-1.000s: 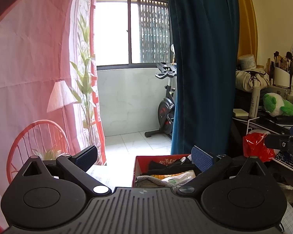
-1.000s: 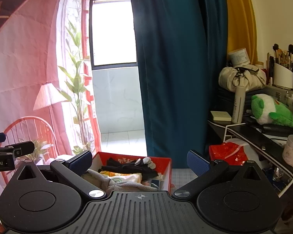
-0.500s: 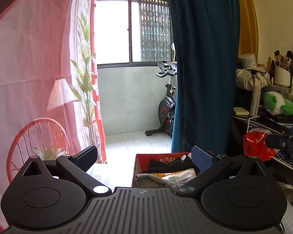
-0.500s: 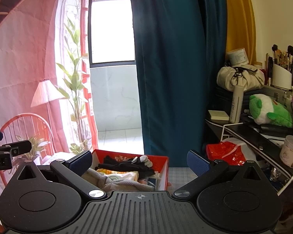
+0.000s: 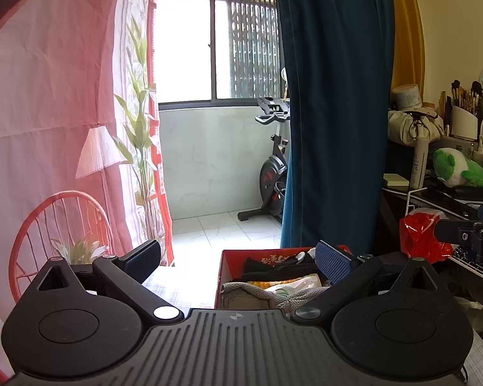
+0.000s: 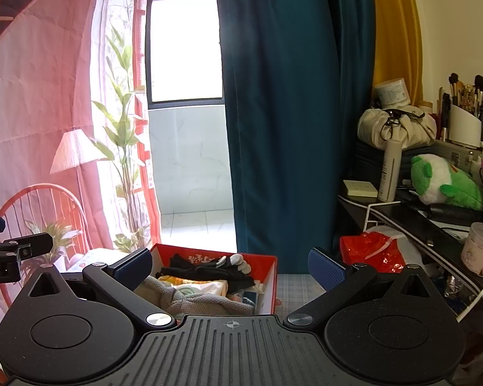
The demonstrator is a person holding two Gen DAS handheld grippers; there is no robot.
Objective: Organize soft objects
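The left gripper [image 5: 238,255] is spread wide and holds nothing, and the right gripper [image 6: 230,265] is likewise spread and empty; both hang just near of a red box [image 6: 269,276] on a checked surface. Inside lie black socks [image 6: 206,270], a yellow and white folded cloth [image 6: 199,288] and a grey knit [image 6: 203,304] at the near end. A teal curtain [image 6: 283,112] hangs right behind the box. At the right a crumpled red bag [image 6: 370,252] sits beside a cluttered shelf with a green plush toy [image 6: 444,181]. An exercise bike [image 5: 272,173] stands far off by the window
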